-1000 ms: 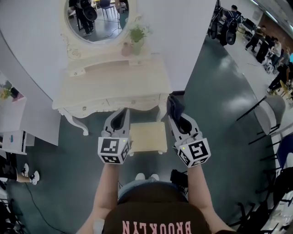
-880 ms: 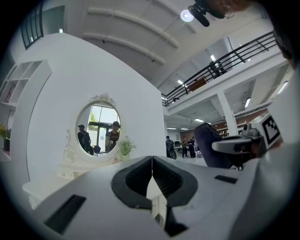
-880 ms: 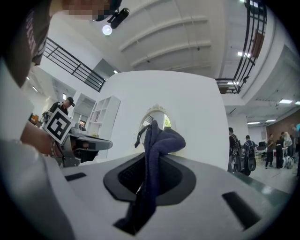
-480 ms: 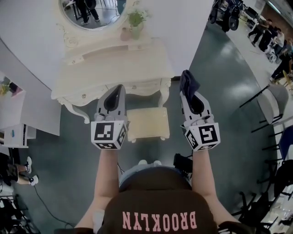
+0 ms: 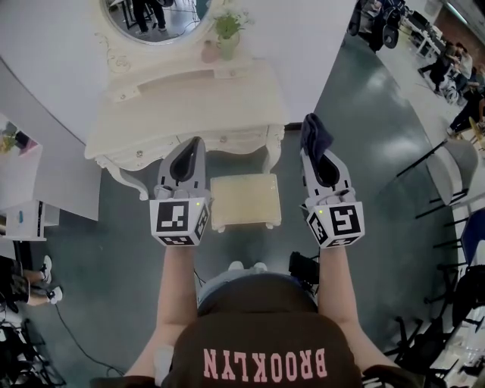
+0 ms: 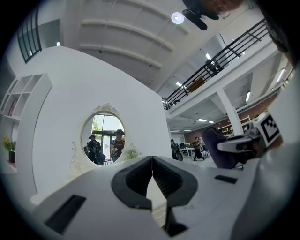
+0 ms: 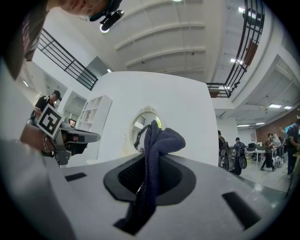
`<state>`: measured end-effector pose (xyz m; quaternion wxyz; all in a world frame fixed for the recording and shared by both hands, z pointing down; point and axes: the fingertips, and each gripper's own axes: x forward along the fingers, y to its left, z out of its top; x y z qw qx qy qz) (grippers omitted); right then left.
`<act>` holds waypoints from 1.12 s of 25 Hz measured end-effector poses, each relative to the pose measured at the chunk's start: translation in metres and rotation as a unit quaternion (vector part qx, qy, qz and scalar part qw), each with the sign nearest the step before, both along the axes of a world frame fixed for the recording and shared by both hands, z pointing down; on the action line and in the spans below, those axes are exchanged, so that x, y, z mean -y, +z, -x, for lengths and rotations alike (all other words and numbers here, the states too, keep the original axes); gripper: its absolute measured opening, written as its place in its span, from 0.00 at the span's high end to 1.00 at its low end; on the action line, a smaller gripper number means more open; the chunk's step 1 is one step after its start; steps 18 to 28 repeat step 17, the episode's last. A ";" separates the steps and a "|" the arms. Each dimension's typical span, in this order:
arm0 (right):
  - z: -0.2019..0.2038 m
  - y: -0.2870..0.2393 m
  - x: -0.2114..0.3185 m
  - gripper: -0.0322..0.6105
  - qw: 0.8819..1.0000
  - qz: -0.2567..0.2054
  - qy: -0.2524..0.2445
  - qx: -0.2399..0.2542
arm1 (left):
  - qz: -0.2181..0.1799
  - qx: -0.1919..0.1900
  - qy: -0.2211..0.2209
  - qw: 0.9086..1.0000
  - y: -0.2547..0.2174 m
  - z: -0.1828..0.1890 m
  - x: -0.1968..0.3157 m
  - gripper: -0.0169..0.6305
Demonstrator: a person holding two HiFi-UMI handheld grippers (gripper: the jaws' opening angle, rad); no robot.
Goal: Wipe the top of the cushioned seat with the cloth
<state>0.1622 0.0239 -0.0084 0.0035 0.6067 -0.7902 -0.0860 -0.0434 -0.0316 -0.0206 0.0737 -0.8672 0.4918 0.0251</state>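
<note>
Cream cushioned seat (image 5: pixel 244 201) on grey-green floor (image 5: pixel 364 151) at white dressing table's (image 5: pixel 189 106) front edge; left gripper (image 5: pixel 194 148) jaws closed, empty; right gripper (image 5: pixel 314 155) pinching dark cloth (image 5: pixel 314 132).

Head view: mirror (image 5: pixel 155 21) cut off by the top edge at 12 o'clock. Dressing table (image 5: pixel 204 98) front partly hidden behind the left gripper (image 5: pixel 195 144). Right gripper (image 5: pixel 317 155) tips covered by the cloth (image 5: pixel 314 130) clamped between them. People (image 5: pixel 447 68) at 2 o'clock are too small to tell apart.
</note>
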 end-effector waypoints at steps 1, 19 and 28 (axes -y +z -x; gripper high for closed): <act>0.001 0.000 0.000 0.89 1.000 0.001 -0.001 -0.001 | 0.000 -0.001 0.000 1.000 0.000 0.001 -0.001 0.97; 0.004 0.007 -0.004 0.89 1.000 0.009 -0.004 -0.011 | 0.001 -0.011 0.001 1.000 -0.001 0.004 -0.004 0.97; 0.004 0.007 -0.004 0.89 1.000 0.009 -0.004 -0.011 | 0.001 -0.011 0.001 1.000 -0.001 0.004 -0.004 0.97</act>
